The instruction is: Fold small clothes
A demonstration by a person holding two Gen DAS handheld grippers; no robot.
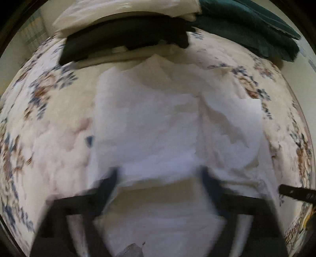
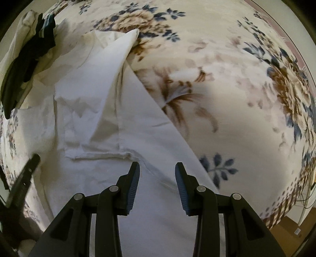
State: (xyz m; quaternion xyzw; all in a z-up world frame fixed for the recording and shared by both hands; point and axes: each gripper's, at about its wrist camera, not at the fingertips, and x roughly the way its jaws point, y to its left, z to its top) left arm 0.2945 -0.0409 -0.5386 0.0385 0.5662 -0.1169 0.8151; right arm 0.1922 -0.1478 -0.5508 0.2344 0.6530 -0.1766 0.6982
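A white garment lies spread and partly folded on a floral blanket. In the left wrist view, which is blurred, my left gripper is open just above the garment's near part, jaws wide apart, nothing between them. In the right wrist view the same white garment lies with a sleeve folded over, its straight edge running diagonally. My right gripper is open above the garment's near edge, empty. The left gripper's finger shows at the left edge of the right wrist view.
A black garment, a white cloth and a dark green garment lie piled at the blanket's far side. Dark clothes also lie at the far left in the right wrist view. The floral blanket extends right; floor shows beyond.
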